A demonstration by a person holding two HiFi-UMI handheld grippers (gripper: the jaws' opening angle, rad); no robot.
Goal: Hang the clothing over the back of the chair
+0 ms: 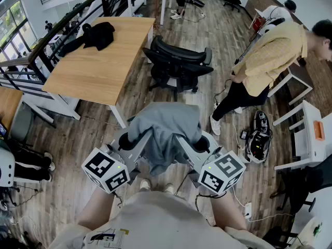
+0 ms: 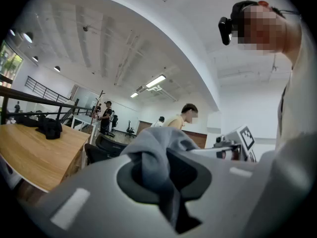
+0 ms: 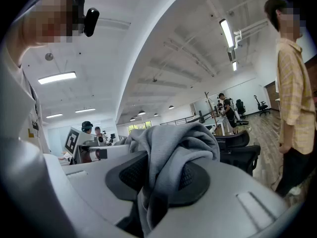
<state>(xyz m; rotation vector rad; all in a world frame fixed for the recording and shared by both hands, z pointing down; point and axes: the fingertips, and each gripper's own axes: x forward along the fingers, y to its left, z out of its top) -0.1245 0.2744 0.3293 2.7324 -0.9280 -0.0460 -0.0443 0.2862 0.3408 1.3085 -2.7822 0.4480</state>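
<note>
Wood floor (image 1: 228, 40); grey garment (image 1: 165, 126) pinched in left gripper (image 1: 127, 141), right gripper (image 1: 201, 143).

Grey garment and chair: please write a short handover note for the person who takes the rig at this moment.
Left gripper: shut on the grey garment, fabric pinched between its pads.
Right gripper: shut on the same garment.
Garment: held up between both grippers, apart from the black chair, which stands ahead beside the wooden table.
Done: garment picked up.
To do: carry it to the chair, drape it over the backrest, release.
</note>
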